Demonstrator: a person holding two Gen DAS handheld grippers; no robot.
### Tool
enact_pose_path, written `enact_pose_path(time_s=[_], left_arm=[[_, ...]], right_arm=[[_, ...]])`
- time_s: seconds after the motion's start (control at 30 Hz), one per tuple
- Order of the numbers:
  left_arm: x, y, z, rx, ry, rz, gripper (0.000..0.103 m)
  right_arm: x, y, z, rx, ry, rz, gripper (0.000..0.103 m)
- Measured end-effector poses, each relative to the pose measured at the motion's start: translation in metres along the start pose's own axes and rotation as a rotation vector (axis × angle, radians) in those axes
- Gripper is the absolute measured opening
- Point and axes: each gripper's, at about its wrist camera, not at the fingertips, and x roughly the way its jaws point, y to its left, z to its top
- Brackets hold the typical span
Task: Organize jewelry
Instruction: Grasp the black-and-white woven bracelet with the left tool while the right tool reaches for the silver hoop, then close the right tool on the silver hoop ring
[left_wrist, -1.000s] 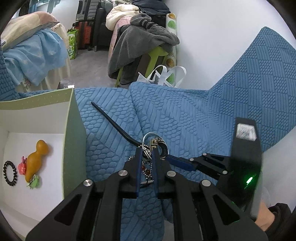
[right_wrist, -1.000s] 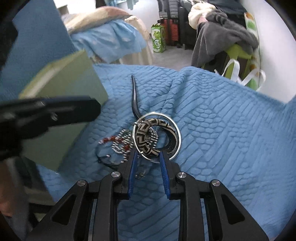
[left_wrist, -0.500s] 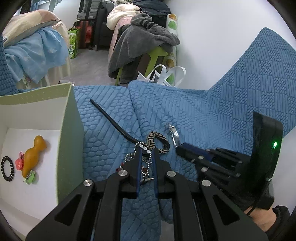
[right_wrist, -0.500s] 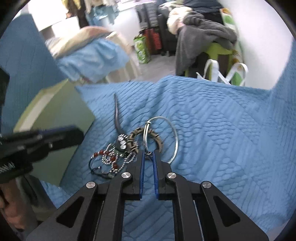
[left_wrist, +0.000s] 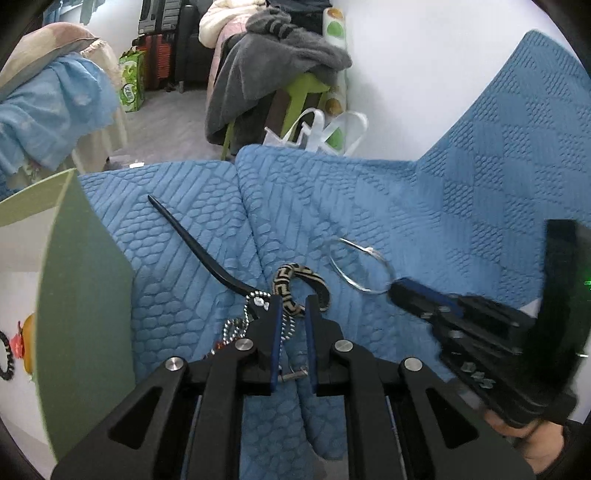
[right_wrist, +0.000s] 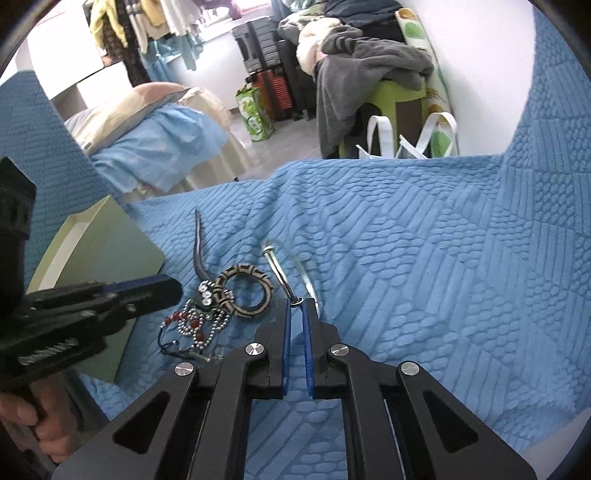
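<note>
Silver wire formed the hoop (right_wrist: 291, 275), and the right gripper (right_wrist: 296, 306) pinched it at its near edge, jaws pressed together on the wire, so that the hoop stood tilted off the blue cover (right_wrist: 424, 266) rather than lying flat; seen from the left wrist, the same hoop (left_wrist: 360, 266) hung from the tip of the right gripper (left_wrist: 397, 286), apart from the other pieces; the woven ring (right_wrist: 245, 291), patterned in black and cream, lay on the cover just left of the right gripper's tips, touching the bead chain (right_wrist: 192, 328) of silver and red beads heaped beside it; a dark curved pin (right_wrist: 199, 247) ran up the cover from that heap; the left gripper (left_wrist: 291, 306) stood over the heap with its jaws nearly together, the near edge of the woven ring (left_wrist: 295, 286) and a strand of the bead chain (left_wrist: 255, 306) showing between the tips, though whether the pads pressed on them I could not tell; the pin (left_wrist: 195, 243) stretched away up and to the left of those tips; the green box (left_wrist: 81, 295) stood at the left edge of the cover, just beside the heap; inside it, on a white floor, lay a black coil tie (left_wrist: 5, 356) and an orange piece (left_wrist: 27, 332) with something pink (left_wrist: 16, 341) against it, all mostly cut off by the box wall.
</note>
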Motion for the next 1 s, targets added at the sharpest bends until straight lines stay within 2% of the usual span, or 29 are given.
enact_pose_path(time_s=[0.23, 0.27, 0.37, 0.4, 0.53, 0.57, 0.67, 0.77, 0.9, 0.97, 1.0], left_arm=[[0.024, -0.004, 0.009, 0.034, 0.03, 0.051, 0.014], [0.025, -0.005, 0.009, 0.041, 0.027, 0.058, 0.019], [0.026, -0.004, 0.011, 0.049, 0.013, 0.068, 0.045], [0.027, -0.005, 0.012, 0.059, 0.009, 0.076, 0.048], [0.033, -0.005, 0.013, 0.085, 0.007, 0.083, 0.048], [0.035, -0.005, 0.013, 0.086, 0.011, 0.083, 0.044], [0.042, -0.003, 0.013, 0.087, 0.029, 0.087, 0.022], [0.043, -0.003, 0.012, 0.09, 0.03, 0.083, 0.011], [0.031, -0.005, 0.013, 0.087, -0.004, 0.066, 0.009], [0.026, -0.003, 0.013, 0.068, -0.01, 0.053, 0.009], [0.022, -0.002, 0.014, 0.058, -0.013, 0.046, 0.008]], right_arm=[[-0.001, -0.01, 0.002, 0.04, -0.005, 0.0, 0.003], [-0.001, -0.01, 0.002, 0.044, -0.006, 0.002, 0.003], [0.002, -0.012, 0.003, 0.061, -0.001, 0.007, 0.003], [0.005, -0.013, 0.003, 0.064, 0.009, 0.012, 0.005], [0.014, -0.012, 0.0, 0.059, 0.046, 0.029, 0.005], [0.014, -0.011, 0.0, 0.054, 0.048, 0.028, 0.005], [0.016, -0.01, -0.002, 0.053, 0.056, 0.025, 0.006], [0.019, -0.012, -0.003, 0.057, 0.068, 0.025, 0.006], [0.024, -0.007, -0.004, 0.035, 0.084, 0.027, 0.01], [0.024, -0.003, -0.005, 0.015, 0.084, 0.026, 0.018], [0.025, 0.0, -0.005, 0.003, 0.083, 0.022, 0.027]])
